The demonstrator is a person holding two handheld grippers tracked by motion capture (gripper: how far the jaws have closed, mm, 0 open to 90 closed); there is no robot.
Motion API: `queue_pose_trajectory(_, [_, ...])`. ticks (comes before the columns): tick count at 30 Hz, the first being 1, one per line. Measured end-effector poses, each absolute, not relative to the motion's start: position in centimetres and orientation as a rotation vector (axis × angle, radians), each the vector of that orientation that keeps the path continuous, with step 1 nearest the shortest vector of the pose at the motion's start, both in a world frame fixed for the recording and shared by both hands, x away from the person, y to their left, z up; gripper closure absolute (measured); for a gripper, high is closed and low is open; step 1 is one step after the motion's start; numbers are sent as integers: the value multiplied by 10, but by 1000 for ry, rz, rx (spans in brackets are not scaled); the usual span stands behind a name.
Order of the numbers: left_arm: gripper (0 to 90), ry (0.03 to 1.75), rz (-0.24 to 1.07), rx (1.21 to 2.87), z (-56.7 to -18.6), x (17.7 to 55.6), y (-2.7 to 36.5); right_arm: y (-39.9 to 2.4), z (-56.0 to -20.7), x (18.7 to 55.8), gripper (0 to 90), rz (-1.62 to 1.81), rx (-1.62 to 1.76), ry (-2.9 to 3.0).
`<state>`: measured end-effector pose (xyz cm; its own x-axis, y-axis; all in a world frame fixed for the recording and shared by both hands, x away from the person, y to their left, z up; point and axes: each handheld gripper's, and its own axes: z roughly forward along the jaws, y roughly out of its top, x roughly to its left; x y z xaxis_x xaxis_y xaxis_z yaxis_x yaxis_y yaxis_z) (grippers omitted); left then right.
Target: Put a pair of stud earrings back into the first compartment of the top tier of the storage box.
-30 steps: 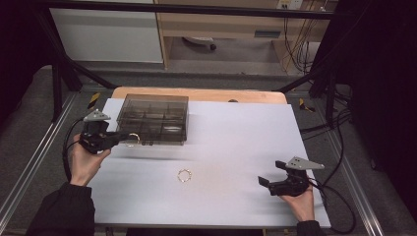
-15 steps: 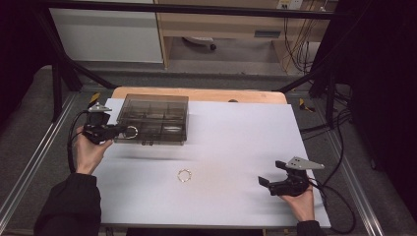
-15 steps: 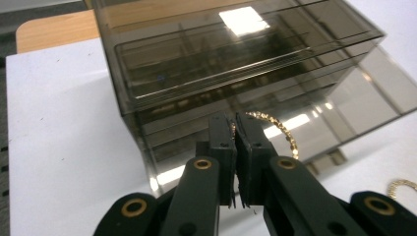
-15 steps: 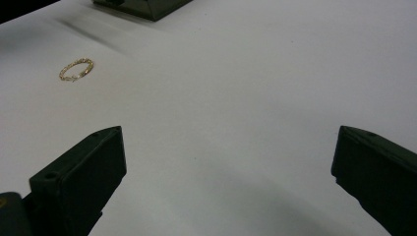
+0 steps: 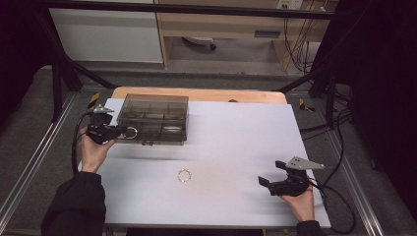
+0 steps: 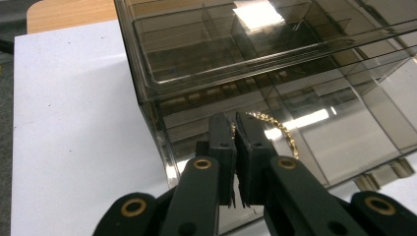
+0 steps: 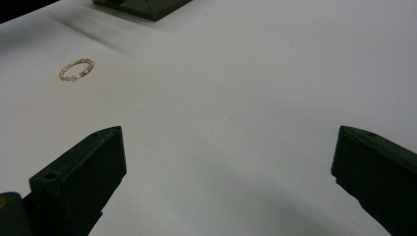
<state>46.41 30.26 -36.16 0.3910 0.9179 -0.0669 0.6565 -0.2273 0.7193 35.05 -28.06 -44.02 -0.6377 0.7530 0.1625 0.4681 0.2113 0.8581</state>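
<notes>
Between our left gripper's (image 6: 235,129) closed fingertips (image 6: 250,142) we pinch a bracelet (image 6: 275,129) by its edge, so it hangs free beside the box (image 5: 155,117) wall, ready to drop in. Our right gripper (image 7: 228,162) waits, fingers wide apart, with the second bracelet (image 7: 75,69) well beyond its tips.

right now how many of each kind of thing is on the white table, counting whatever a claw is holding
thin gold chain bracelets: 2, one pinched in the left claw as a gold loop, one lying loose on the white table
smoky clear plastic compartment box: 1
total: 3
</notes>
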Motion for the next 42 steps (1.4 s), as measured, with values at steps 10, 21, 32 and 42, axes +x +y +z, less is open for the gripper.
queue_pose_trajectory(10, [788, 1337, 491, 1954, -362, 463, 304, -281, -440, 350, 5, 1395, 1151, 2199])
queue_pose_trajectory(21, [483, 1265, 545, 1952, -347, 438, 301, -281, -440, 350, 5, 1397, 1155, 2198])
queue_pose_trajectory(32, [289, 1133, 523, 1972, -351, 404, 284, -281, -440, 350, 5, 1397, 1155, 2200])
queue_pose_trajectory(42, [155, 1068, 501, 1985, -368, 385, 262, -280, -440, 350, 6, 1396, 1154, 2202])
